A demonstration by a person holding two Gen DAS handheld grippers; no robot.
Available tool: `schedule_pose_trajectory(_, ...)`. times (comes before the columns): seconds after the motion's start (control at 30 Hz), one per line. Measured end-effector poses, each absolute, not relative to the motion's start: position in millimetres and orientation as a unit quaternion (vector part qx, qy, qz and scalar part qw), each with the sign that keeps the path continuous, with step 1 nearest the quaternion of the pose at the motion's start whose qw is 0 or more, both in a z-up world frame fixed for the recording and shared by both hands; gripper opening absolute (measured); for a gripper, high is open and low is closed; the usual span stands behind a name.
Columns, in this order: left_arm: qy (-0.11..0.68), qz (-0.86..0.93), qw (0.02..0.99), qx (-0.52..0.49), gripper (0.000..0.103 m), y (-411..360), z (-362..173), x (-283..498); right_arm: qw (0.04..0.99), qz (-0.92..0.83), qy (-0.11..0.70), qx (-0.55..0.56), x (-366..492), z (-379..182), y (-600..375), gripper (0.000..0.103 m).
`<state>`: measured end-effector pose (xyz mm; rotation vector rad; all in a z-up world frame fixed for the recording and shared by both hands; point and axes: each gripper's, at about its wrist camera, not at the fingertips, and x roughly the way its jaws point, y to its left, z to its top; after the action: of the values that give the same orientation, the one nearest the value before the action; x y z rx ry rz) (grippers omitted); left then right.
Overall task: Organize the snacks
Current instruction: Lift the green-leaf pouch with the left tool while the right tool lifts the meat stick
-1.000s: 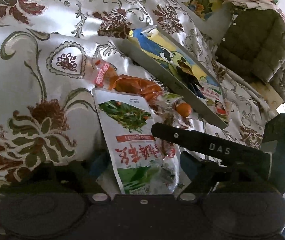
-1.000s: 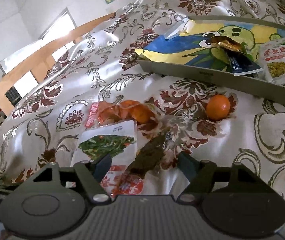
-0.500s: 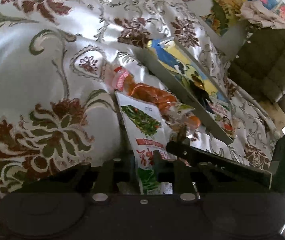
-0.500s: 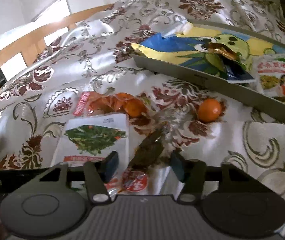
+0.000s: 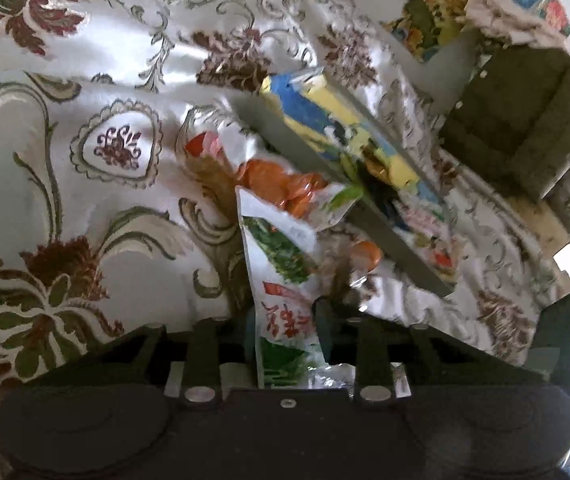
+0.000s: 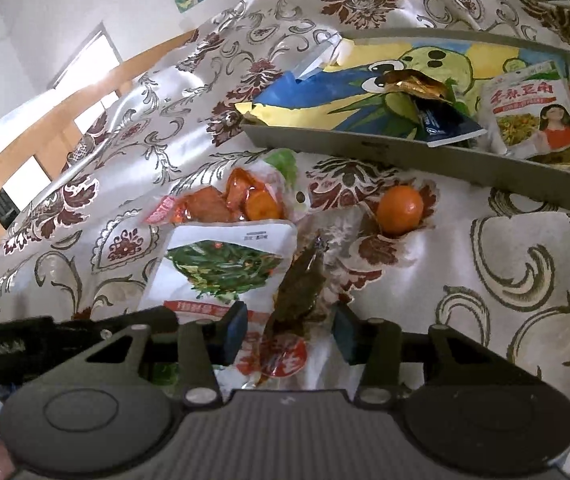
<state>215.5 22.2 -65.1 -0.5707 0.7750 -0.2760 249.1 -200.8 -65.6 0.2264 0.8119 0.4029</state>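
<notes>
A white snack packet printed with green vegetables lies on the patterned bedspread. Its near end stands folded between the fingers of my left gripper, which is shut on it; the jaws are opening slightly. Beside it lies a clear packet with a dark brown snack and a red label. My right gripper has its blue pads against that packet's two sides. Behind are an orange-red packet and a loose orange. A grey tray stands farther back.
The tray holds a big yellow and blue bag, a dark blue packet and a white packet showing a woman. A dark green jacket sits beyond the tray. A wooden bed frame runs along the left.
Both pairs of jaws have narrowed: the left onto the vegetable packet, whose near end now stands bent up between them, the right around the dark snack packet.
</notes>
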Motion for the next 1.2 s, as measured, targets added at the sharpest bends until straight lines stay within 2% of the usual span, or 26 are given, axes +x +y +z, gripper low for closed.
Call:
schedule_pose_trajectory(0.07,0.378,-0.122,0.877,-0.271,0.025,21.4,-69.1,216.9,0.889,0.196,0.396,0.119,251.3,-67.3,-203.0,0.054)
schedule_pose_trajectory(0.27,0.377,-0.111,0.889,-0.235,0.025,12.9,-65.6,215.6,0.889,0.2,0.398,0.107,251.9,-67.3,-201.2,0.055)
schedule_pose_trajectory(0.43,0.374,-0.103,0.898,-0.207,0.023,5.6,-58.0,211.7,0.895,0.189,0.396,0.081,250.2,-62.4,-196.5,0.05)
schedule_pose_trajectory(0.83,0.375,-0.097,0.913,-0.126,0.015,-12.8,-26.7,199.6,0.906,0.186,0.343,-0.166,201.8,-46.8,-154.8,0.046)
schedule_pose_trajectory(1.2,0.378,-0.094,0.913,-0.122,0.016,-17.5,-28.8,207.0,0.906,0.2,0.361,-0.099,215.4,-49.9,-167.8,0.046)
